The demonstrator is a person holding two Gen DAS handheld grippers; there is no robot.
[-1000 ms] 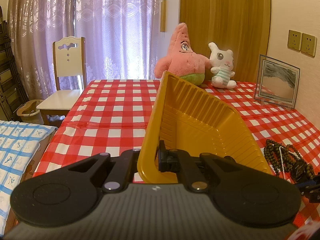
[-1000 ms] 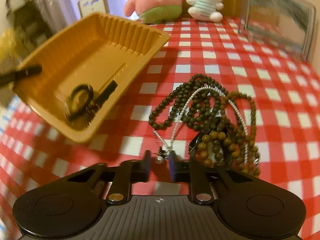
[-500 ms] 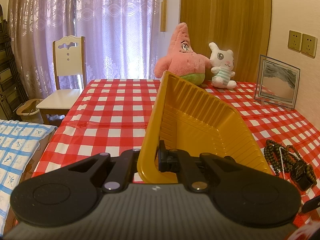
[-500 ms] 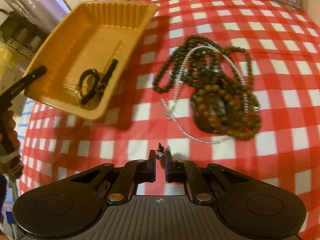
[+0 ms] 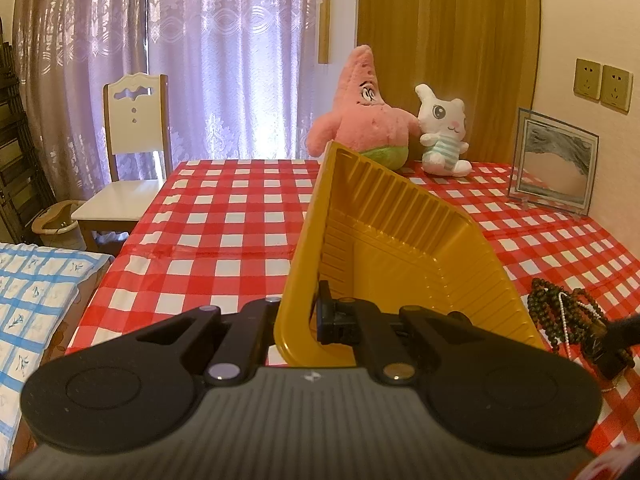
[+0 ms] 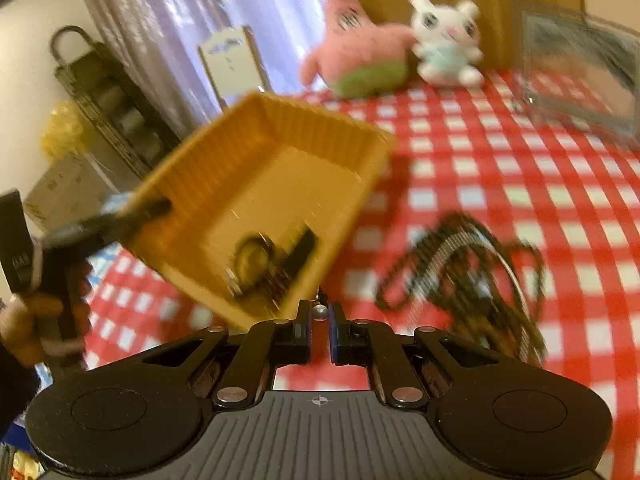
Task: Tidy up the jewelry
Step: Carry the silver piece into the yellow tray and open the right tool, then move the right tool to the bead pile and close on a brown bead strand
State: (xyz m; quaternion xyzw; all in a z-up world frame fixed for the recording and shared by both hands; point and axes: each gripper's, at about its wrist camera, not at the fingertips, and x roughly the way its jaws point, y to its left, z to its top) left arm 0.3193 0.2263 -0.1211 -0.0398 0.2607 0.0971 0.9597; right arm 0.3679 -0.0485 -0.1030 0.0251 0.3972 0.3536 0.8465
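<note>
The left tongs (image 5: 312, 316) stay clenched on the near rim of the tilted yellow tray (image 6: 256, 184). From the right tongs (image 6: 319, 316), pinching a small bead (image 6: 319, 311) of the silver chain, the tray lies at eleven o'clock, its long axis running toward one o'clock. These tongs have risen off the bench (image 6: 500, 168) since a second ago, leaving the bead necklaces (image 6: 472, 264) at two o'clock.

Yellow ribbed tray (image 6: 280, 168) tilted, dark bracelet (image 6: 252, 258) inside; dark bead necklaces (image 6: 472, 268) heaped on checked cloth beside it.

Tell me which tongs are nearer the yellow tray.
Left. The left tongs are clamped on the yellow tray rim; the right tongs hang just off its near corner, pinching a small bead.
</note>
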